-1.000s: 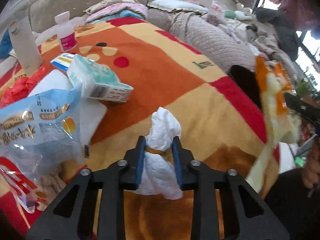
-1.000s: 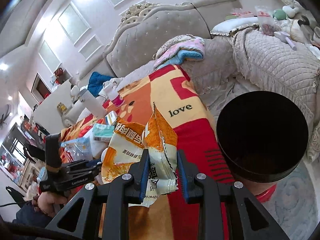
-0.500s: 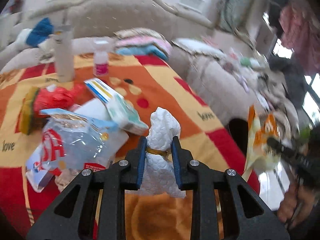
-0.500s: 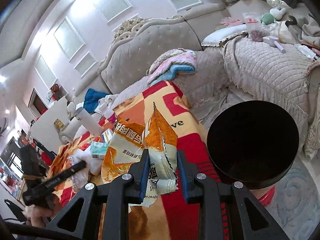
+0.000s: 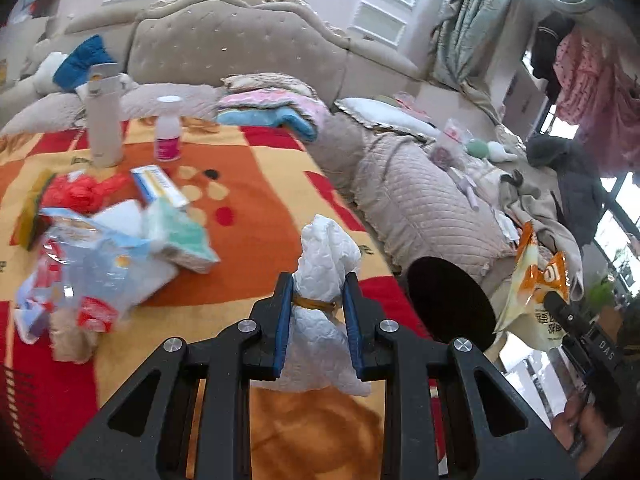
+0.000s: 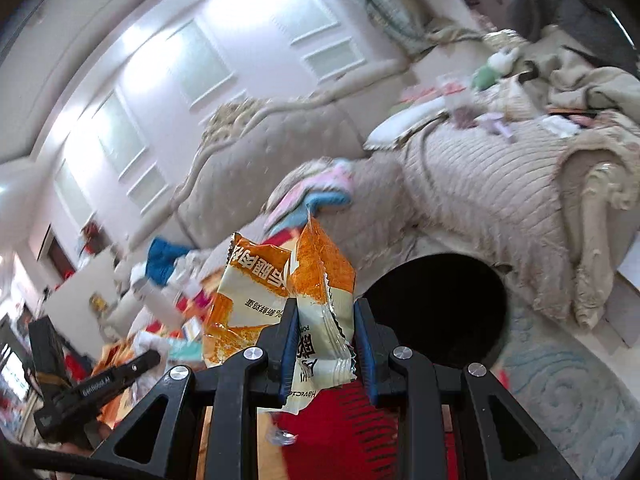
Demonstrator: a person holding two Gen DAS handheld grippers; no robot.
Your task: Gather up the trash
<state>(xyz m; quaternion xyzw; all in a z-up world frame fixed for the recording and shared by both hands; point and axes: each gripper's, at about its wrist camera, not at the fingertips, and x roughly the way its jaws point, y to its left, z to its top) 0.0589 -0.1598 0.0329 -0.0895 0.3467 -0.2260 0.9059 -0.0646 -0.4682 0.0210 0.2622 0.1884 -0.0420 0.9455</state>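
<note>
White tissue wad (image 5: 324, 280) pinched in left gripper (image 5: 319, 318) above orange blanket (image 5: 256, 200) — orange snack wrapper (image 6: 304, 300) clamped in right gripper (image 6: 325, 346), beside black bin (image 6: 440, 308); more litter (image 5: 96, 264) left on blanket

left tongs (image 5: 318, 320) clamping white tissue wad (image 5: 326, 280), black bin (image 5: 448, 304) just right, cluttered blanket (image 5: 256, 200)

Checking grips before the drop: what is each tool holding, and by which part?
Left tool: white tissue wad, pinched at its rubber-banded waist. Right tool: orange snack wrapper, gripped near its crimped bottom edge.
</note>
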